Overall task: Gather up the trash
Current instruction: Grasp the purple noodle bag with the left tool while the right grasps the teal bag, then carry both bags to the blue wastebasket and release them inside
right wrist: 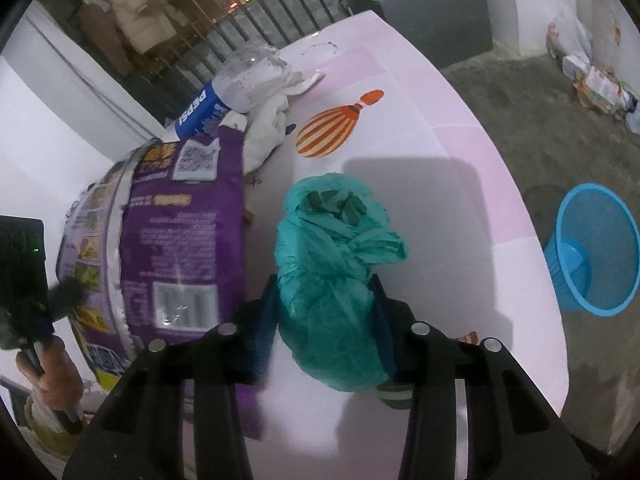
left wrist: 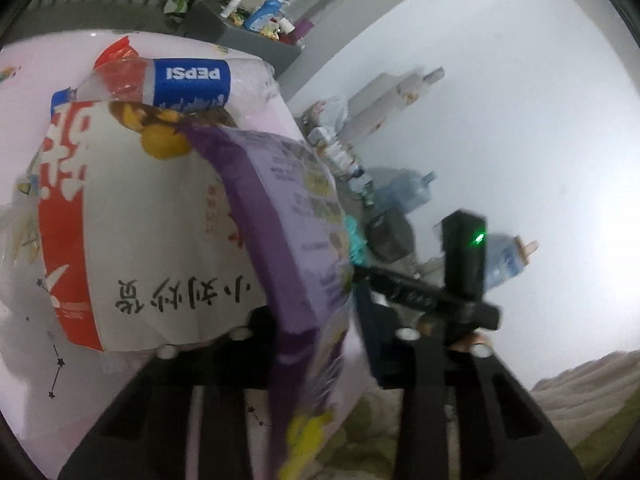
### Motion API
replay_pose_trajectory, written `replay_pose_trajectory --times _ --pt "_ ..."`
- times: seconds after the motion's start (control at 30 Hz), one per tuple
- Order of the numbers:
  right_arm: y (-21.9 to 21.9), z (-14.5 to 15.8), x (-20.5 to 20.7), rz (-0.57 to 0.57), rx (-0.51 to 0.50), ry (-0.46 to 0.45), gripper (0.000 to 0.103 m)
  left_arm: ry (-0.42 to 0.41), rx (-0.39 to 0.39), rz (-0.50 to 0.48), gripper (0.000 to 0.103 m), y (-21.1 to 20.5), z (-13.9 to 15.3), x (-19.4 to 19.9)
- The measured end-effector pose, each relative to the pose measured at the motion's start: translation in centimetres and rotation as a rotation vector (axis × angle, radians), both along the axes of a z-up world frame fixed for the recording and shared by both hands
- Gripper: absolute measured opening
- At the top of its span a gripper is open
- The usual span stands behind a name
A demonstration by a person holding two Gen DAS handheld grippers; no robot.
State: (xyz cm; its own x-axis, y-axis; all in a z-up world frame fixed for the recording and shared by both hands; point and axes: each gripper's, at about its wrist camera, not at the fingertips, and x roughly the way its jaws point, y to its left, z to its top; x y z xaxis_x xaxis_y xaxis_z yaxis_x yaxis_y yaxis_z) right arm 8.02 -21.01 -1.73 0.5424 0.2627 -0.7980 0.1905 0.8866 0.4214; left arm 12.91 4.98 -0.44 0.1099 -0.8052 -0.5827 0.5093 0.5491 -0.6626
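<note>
Right hand-held gripper [right wrist: 326, 320] clamped on teal plastic bag [right wrist: 332, 264], low over the pink tabletop [right wrist: 460, 152]. Left hand-held gripper [left wrist: 316, 320] pinches a purple snack bag [left wrist: 296, 240], lifted and tilted. Crushed Pepsi bottle [right wrist: 224, 100] and white wrapper [left wrist: 160, 240] lie on the tabletop behind it. Blue wastebasket [right wrist: 596, 248] on the floor, well apart.

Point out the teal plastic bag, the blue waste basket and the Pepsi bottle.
teal plastic bag [right wrist: 332, 280]: right wrist view, its crumpled middle.
blue waste basket [right wrist: 564, 280]: right wrist view, its outer wall.
Pepsi bottle [right wrist: 202, 110]: right wrist view, its blue label.
</note>
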Motion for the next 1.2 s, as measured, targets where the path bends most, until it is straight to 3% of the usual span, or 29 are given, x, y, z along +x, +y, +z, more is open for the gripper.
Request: replay_pose_trajectory --times 0.1,0.37,0.6,0.7,0.9,1.03,1.2 --pt "-0.5 0.4 -0.6 -0.009 0.010 -0.014 0.038 -0.007 -0.002 0.010 0.008 -0.4 0.5 -0.5" --pt "-4.8 3.0 -4.3 -0.110 0.096 -0.110 0.038 -0.107 -0.061 0.027 0.003 -1.2 5.8 -1.9" --pt "-13.7 5.7 -9.7 -0.370 0.083 -0.214 0.038 -0.192 -0.078 -0.116 0.003 -10.0 9.9 -1.4" --pt "-19.4 4.6 -12.1 -0.541 0.091 -0.192 0.038 -0.227 0.007 -0.172 0.003 -17.4 10.1 -0.2" --pt "-26.4 -0.7 -12.6 -0.745 0.181 -0.116 0.038 -0.210 0.196 -0.323 0.003 -32.5 5.5 2.0" --pt "-30.5 -5.6 -11.3 -0.822 0.295 -0.065 0.039 -0.149 0.345 -0.399 0.003 -42.3 -0.1 3.9" --pt "-34.5 -10.6 -10.8 -0.892 0.398 0.010 0.043 -0.145 0.460 -0.476 0.004 -49.8 -6.4 4.7"
